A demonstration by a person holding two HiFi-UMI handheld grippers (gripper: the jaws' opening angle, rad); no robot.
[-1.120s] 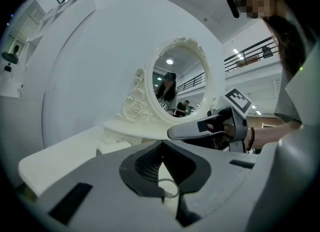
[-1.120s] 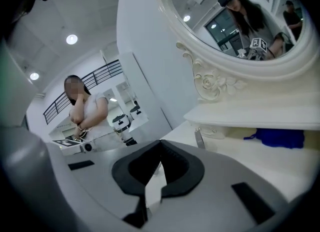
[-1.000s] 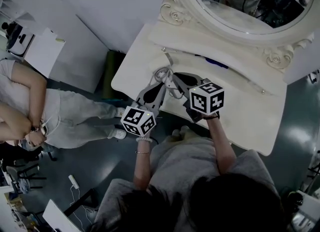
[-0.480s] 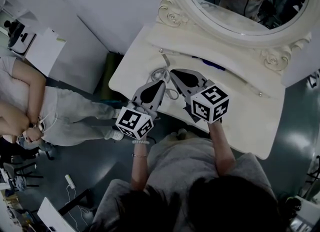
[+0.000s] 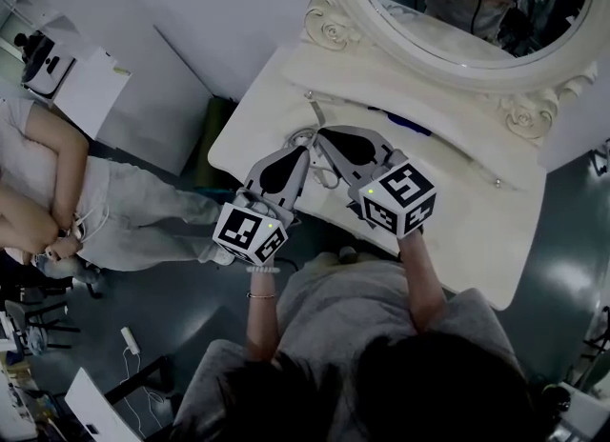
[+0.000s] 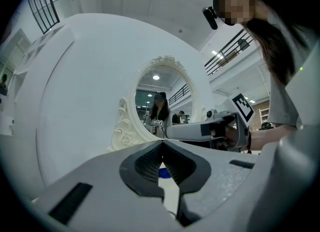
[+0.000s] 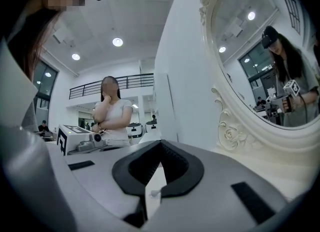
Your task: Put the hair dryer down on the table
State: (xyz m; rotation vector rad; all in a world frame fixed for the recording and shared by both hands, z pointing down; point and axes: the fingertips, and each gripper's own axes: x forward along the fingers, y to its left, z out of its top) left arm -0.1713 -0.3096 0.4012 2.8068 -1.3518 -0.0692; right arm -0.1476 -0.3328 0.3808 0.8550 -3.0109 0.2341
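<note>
Both claws hover over the near left part of the white counter, tips pointing at the oval mirror; the head view shows the left claw and right claw side by side, tips close together, but not how their jaws stand. The left gripper view settles it for the left claw: jaw tips pressed together, nothing held, only the hollow between the dark pads left open; the right gripper view shows the right claw closed and empty in the same way. A dark blue thing, seemingly the hair dryer, lies on the counter at the foot of the mirror, apart from both claws; from the left claw it is only a blue patch seen through the pad hollow, and the right gripper view does not show it. That view instead shows a bystander with one hand raised; the head view shows this person left of the counter.
</note>
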